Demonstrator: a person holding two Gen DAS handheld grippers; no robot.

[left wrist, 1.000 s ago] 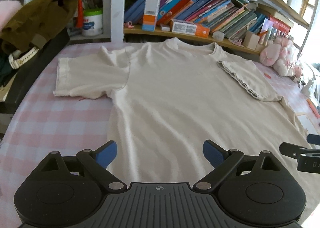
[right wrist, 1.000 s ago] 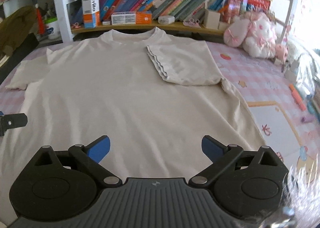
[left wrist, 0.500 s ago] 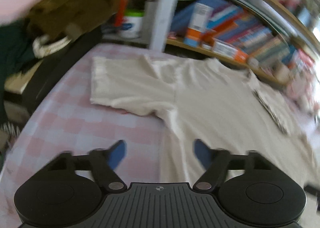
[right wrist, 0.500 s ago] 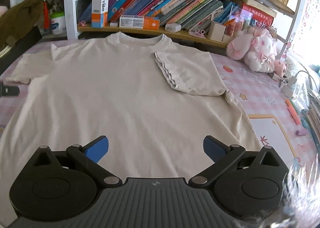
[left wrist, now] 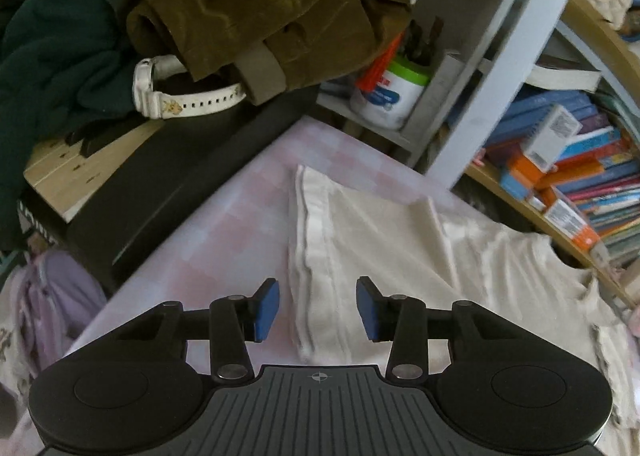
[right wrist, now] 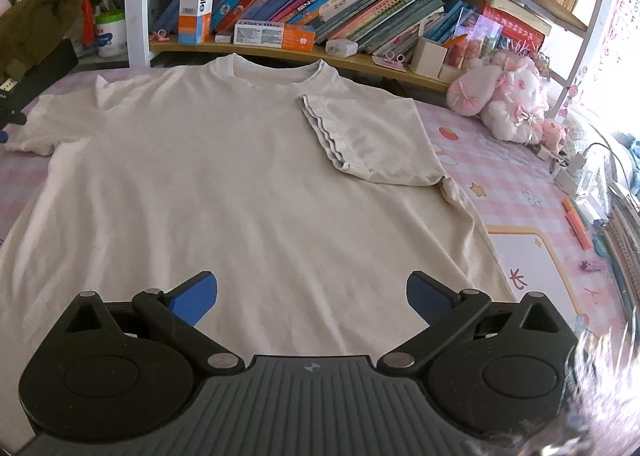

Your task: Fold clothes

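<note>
A cream T-shirt [right wrist: 224,184] lies flat, front up, on a pink checked tablecloth [right wrist: 516,176], collar toward a shelf of books [right wrist: 320,4].

Left gripper [left wrist: 318,306]: jaws have just been closing and now stand partly apart. The hemmed cuff of the shirt's left sleeve [left wrist: 320,256] lies in the gap between the blue pads [left wrist: 266,310]. The pads do not press on the cloth; a strip of tablecloth shows between the left pad and the sleeve edge. Ahead of the jaws the sleeve runs on to the shirt body, which spreads to their right. Beyond and left of the jaws a black case [left wrist: 168,172] sits at the table edge. On it lies a pile of clothes, an olive-brown garment [left wrist: 256,12] and a dark green one [left wrist: 52,68], with a white wristwatch [left wrist: 176,96] below the olive one. A white tub with a green lid [left wrist: 390,92] stands on the low shelf ahead.

Right gripper [right wrist: 312,296]: jaws wide apart above the lower body of the shirt, nothing between the pads but flat cloth below them. Ahead and slightly right of the jaws the right sleeve [right wrist: 372,136] is already folded inward onto the chest, its wavy hem facing the collar side. Far right of the jaws sit pink plush toys [right wrist: 504,96]. At the far left edge of the right wrist view a dark part of the left gripper shows by the unfolded sleeve.
</note>
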